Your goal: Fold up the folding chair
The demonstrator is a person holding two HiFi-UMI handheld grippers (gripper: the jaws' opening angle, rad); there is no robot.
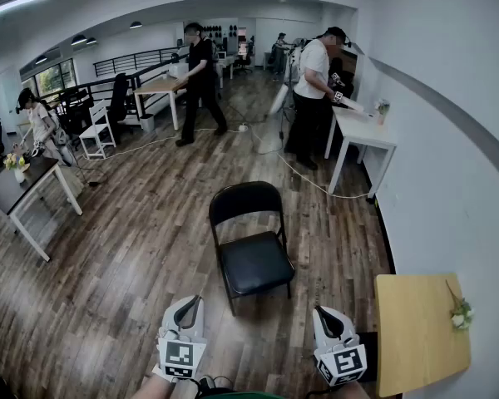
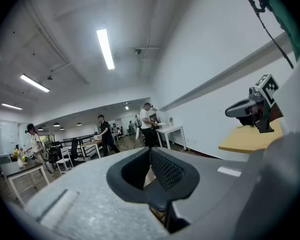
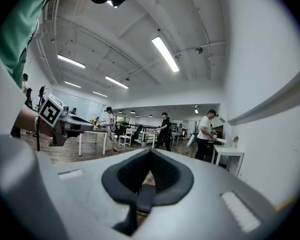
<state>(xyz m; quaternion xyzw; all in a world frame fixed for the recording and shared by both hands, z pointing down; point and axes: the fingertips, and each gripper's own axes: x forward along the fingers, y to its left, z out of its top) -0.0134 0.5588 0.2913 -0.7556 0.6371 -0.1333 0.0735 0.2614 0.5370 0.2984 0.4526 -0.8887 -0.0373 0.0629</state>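
A black folding chair [image 1: 249, 243] stands unfolded on the wooden floor in the middle of the head view, its seat facing me. My left gripper [image 1: 190, 301] and my right gripper [image 1: 324, 311] are held near the bottom edge, both short of the chair and apart from it. Both sets of jaws are shut with nothing between them. In the left gripper view the left gripper [image 2: 151, 151] points level into the room, and a bit of the chair seat [image 2: 157, 204] shows in the gap below its jaws. The right gripper [image 3: 150, 152] does the same in its own view.
A small wooden table [image 1: 417, 331] with a flower sprig stands right of me against the white wall [image 1: 449, 181]. A white desk [image 1: 362, 135] lies beyond the chair, with a person [image 1: 312, 98] beside it. Another person [image 1: 201, 81] walks at the back. A dark table [image 1: 21, 189] stands left.
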